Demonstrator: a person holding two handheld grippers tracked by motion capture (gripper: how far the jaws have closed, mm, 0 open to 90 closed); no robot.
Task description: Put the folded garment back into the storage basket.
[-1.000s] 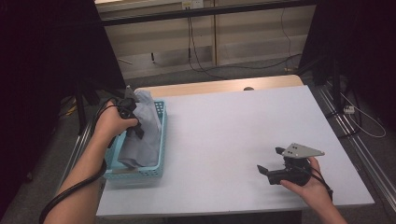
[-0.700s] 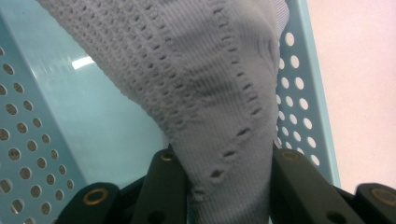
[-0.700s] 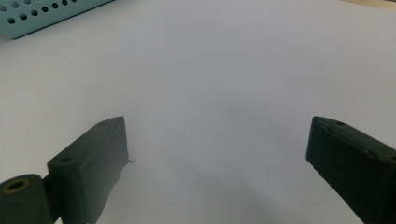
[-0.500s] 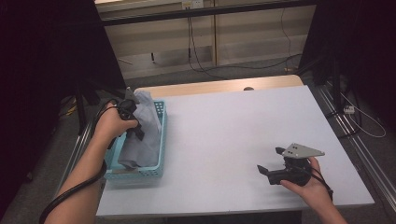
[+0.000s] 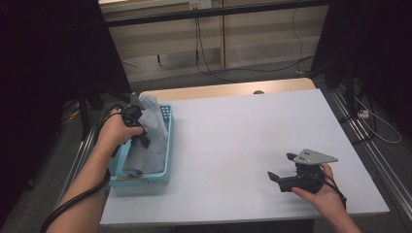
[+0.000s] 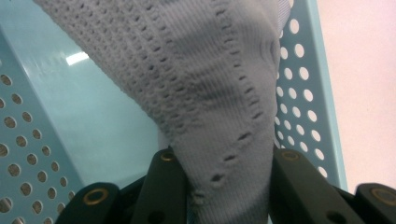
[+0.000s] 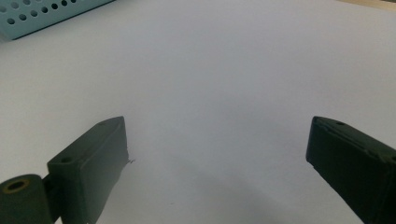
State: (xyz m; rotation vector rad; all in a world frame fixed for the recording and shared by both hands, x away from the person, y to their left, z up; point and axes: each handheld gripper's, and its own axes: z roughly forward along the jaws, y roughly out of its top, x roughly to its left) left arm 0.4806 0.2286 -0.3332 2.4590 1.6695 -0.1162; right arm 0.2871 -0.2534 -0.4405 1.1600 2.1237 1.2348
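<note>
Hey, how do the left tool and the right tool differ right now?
The left tool is shut on the grey knitted cloth; the right tool is open and holds nothing. The left one is over the blue basket; the right is over bare table. Both have black jaws.

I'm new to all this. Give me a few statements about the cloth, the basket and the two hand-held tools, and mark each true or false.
1. The left tool grips a grey cloth. True.
2. The cloth lies spread out on the white table. False: it hangs over the light blue basket.
3. The right tool is open, with nothing between its jaws. True.
4. The basket sits at the table's right edge. False: it sits at the left edge.
</note>
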